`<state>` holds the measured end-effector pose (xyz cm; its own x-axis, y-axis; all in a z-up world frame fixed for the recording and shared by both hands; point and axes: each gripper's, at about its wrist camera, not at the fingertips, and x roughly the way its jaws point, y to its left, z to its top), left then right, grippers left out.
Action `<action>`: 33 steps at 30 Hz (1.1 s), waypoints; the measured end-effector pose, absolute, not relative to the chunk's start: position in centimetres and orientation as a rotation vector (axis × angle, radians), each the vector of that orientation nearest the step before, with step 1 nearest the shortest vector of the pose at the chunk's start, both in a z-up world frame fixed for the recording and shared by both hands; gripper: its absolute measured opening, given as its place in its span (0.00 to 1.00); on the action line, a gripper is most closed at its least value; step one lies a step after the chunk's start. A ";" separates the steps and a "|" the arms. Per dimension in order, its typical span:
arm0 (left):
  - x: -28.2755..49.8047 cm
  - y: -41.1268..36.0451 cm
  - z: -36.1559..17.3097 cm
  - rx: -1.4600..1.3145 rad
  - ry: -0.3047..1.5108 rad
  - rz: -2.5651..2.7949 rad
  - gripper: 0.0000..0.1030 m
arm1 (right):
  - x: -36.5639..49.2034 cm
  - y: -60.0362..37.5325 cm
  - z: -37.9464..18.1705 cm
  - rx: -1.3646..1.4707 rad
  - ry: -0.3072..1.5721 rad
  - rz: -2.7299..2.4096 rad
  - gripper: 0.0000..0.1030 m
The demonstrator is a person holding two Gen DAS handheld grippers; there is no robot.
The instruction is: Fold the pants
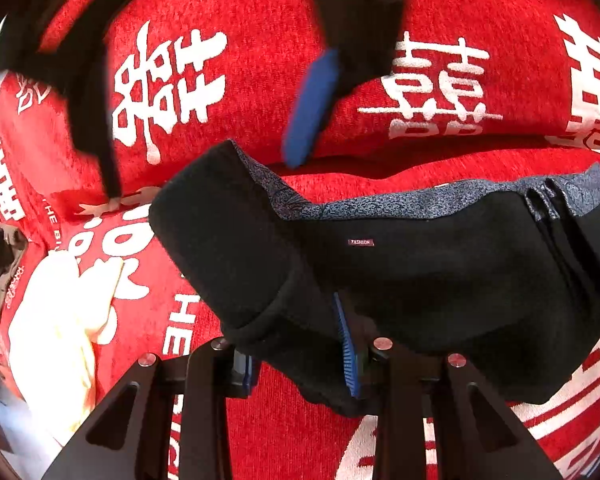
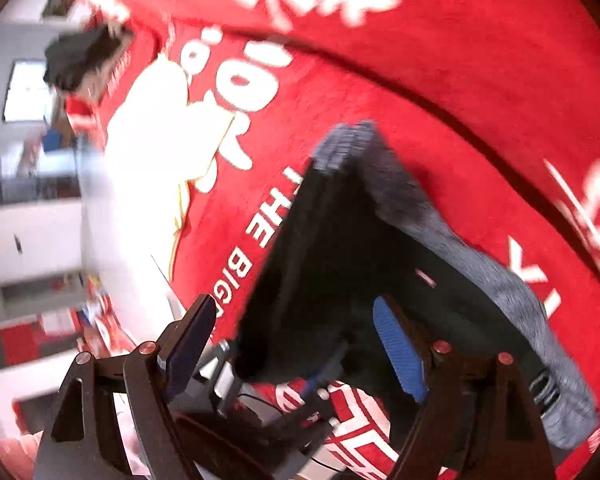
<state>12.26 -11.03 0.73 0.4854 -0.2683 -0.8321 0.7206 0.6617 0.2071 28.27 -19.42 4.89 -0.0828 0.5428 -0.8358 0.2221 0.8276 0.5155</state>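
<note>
In the left wrist view the black pants [image 1: 440, 280] are running off the picture's edge at three o'clock, and their folded cloth is covering most of the left gripper [image 1: 300, 356], leaving only slivers of its blue pads showing. The right gripper [image 1: 320, 92] is smearing into a blur at twelve o'clock, its body cut off by the top edge. In the right wrist view the whole picture is blurring: the white lettering on the red cloth [image 2: 480, 80] is streaking past reading at twelve and three o'clock, and the room at nine o'clock is washing out into pale, unreadable shapes
</note>
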 end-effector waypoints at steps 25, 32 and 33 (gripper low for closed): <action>3.3 -18.7 11.6 0.529 0.769 -0.909 0.33 | 13.7 -31.0 11.5 0.905 1.327 0.228 0.19; -5.0 -25.8 12.9 0.646 0.707 -1.039 0.33 | 3.1 -38.8 13.9 1.051 1.138 0.146 0.21; -6.4 -26.8 12.5 0.674 0.697 -1.055 0.33 | 0.9 -40.0 13.7 1.075 1.113 0.129 0.21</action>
<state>-6.36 -26.83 12.54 0.3282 -0.5319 -0.7806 0.9267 0.3414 0.1570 0.94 -39.97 13.69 0.4885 0.5704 -0.6603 0.4044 0.5225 0.7506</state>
